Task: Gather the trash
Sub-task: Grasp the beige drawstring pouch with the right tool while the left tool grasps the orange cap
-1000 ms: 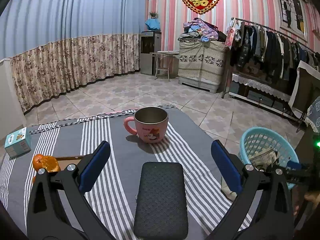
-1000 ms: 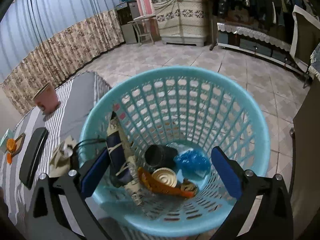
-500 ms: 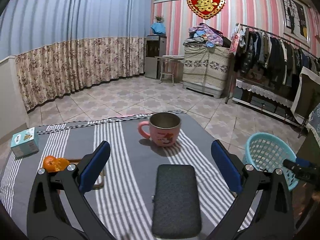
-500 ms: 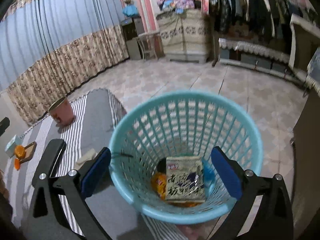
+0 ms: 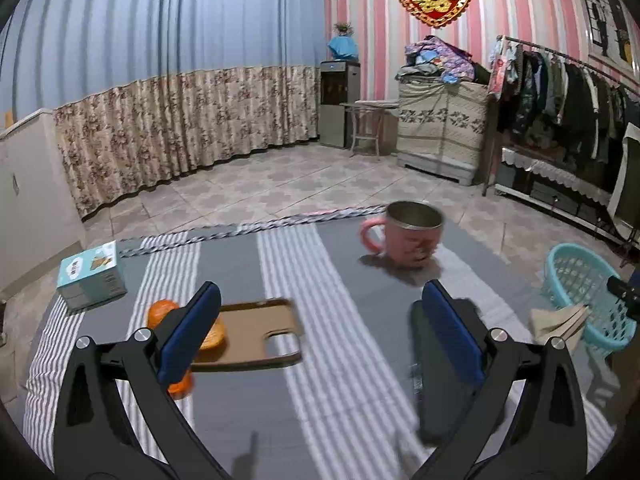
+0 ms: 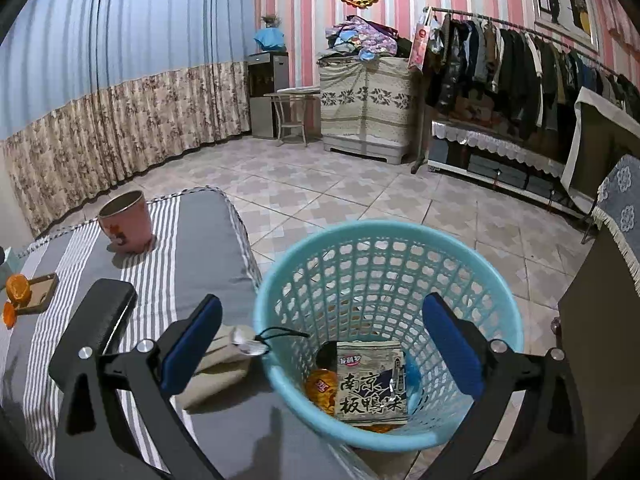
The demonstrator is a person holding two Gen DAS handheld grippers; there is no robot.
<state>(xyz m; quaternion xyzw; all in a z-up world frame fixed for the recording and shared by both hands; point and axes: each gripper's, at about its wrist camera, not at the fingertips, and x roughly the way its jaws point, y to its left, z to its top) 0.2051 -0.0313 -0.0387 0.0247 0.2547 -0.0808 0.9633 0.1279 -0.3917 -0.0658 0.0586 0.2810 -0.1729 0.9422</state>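
My right gripper (image 6: 320, 344) hangs open and empty above the turquoise basket (image 6: 400, 229). Inside the basket a printed snack packet (image 6: 372, 384) lies flat on an orange wrapper (image 6: 322, 388) and other litter. My left gripper (image 5: 320, 336) is open and empty over the striped cloth (image 5: 328, 280). Orange peel (image 5: 162, 310) sits behind its left finger, beside a brown tray (image 5: 256, 332). In the right wrist view, the peel (image 6: 18, 286) lies at the far left. A crumpled beige scrap (image 6: 216, 364) rests beside the basket, and it shows as the scrap (image 5: 556, 320) in the left wrist view.
A pink mug (image 5: 412, 236) stands at the far side of the cloth, a teal box (image 5: 90, 274) at its left edge. A black case (image 6: 96, 320) lies near the beige scrap. Tiled floor, a clothes rack (image 6: 520, 72) and a covered cabinet (image 6: 364, 100) lie beyond.
The snack packet has dropped flat inside the basket, and my right gripper has pulled up and back from it. My left gripper has swung left, from the black case toward the orange peel.
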